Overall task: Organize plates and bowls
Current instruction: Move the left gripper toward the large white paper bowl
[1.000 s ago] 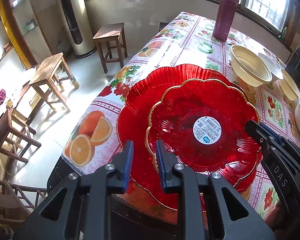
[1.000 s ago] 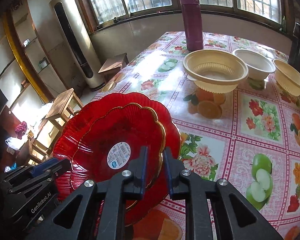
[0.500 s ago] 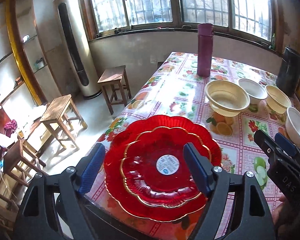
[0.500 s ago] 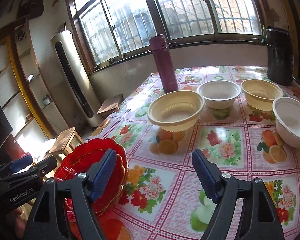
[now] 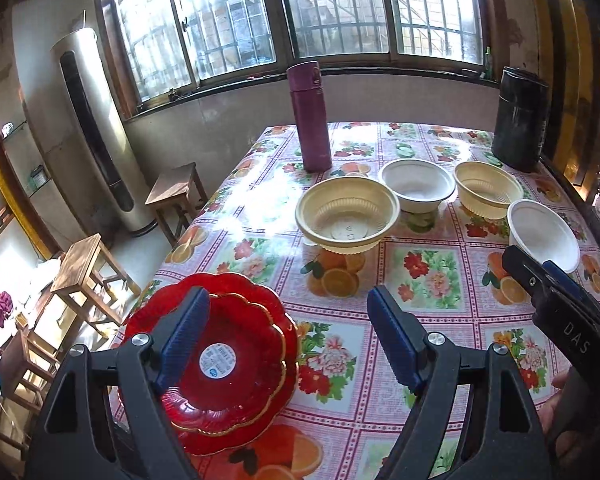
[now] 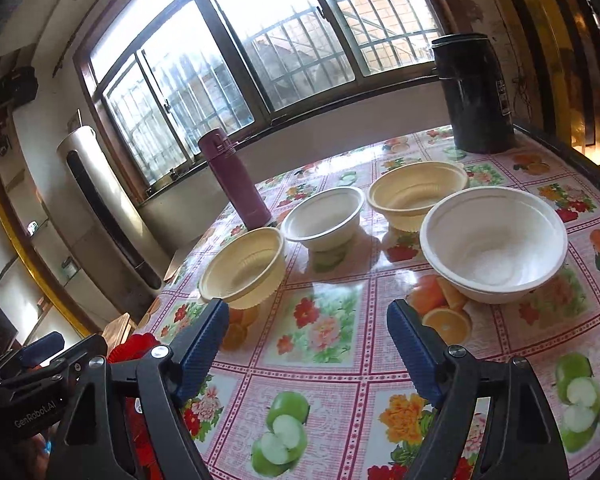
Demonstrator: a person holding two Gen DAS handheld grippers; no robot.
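Two red scalloped plates (image 5: 236, 364) lie stacked at the table's near left corner, the smaller gold-rimmed one on top. A sliver of them shows in the right wrist view (image 6: 134, 346). Several bowls stand in a row: a cream bowl (image 5: 346, 216) (image 6: 244, 270), a white bowl (image 5: 416, 184) (image 6: 324, 218), a second cream bowl (image 5: 488, 194) (image 6: 418, 192) and a second white bowl (image 5: 542, 240) (image 6: 494, 242). My left gripper (image 5: 288, 330) is open and empty above the table's near edge. My right gripper (image 6: 308, 344) is open and empty, a short way before the nearest white bowl.
A maroon flask (image 5: 310, 116) (image 6: 236, 182) stands behind the bowls. A black canister (image 5: 520, 120) (image 6: 476, 94) stands at the far right corner. Wooden stools (image 5: 176, 196) and a tall air conditioner (image 5: 100, 132) are left of the table (image 5: 420, 292).
Both grippers opened, let go of the red plates and drew back and up from them. The right gripper swung right toward the bowls.
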